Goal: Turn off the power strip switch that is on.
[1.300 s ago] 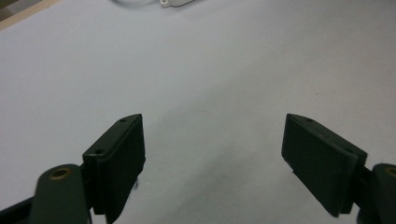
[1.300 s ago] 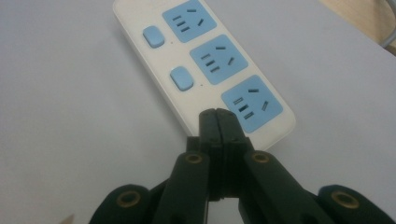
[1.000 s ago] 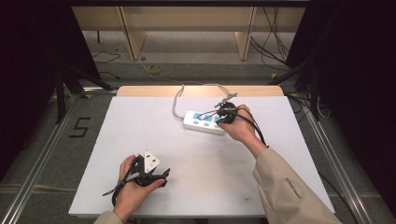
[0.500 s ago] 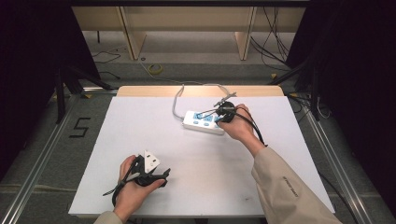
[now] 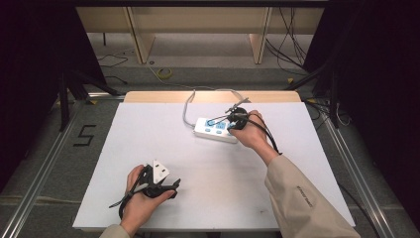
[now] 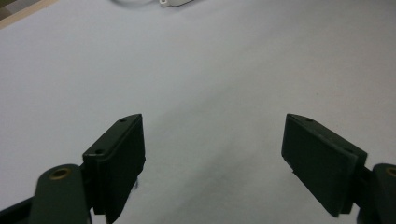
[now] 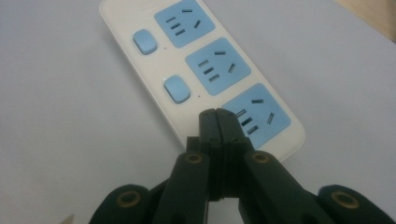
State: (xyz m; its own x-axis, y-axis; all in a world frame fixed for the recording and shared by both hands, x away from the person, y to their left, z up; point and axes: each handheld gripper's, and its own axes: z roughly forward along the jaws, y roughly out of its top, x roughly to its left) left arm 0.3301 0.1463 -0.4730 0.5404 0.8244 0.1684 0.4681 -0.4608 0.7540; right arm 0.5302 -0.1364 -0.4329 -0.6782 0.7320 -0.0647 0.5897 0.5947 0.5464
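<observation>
White bench (image 5: 148,134), power strip (image 5: 215,130) far right of centre. Right gripper (image 7: 217,114) pinched together over third switch: press straight down. Left gripper (image 6: 212,154) spread apart, idle near left.

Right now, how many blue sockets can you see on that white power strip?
3, in a row along the power strip: far socket, middle socket, near socket beside the shut right gripper, whose tips may hide a third switch.

The power strip (image 7: 196,79) is cream white with light blue sockets and buttons. The table (image 5: 148,134) is plain white. The right gripper (image 7: 217,122) is black.
</observation>
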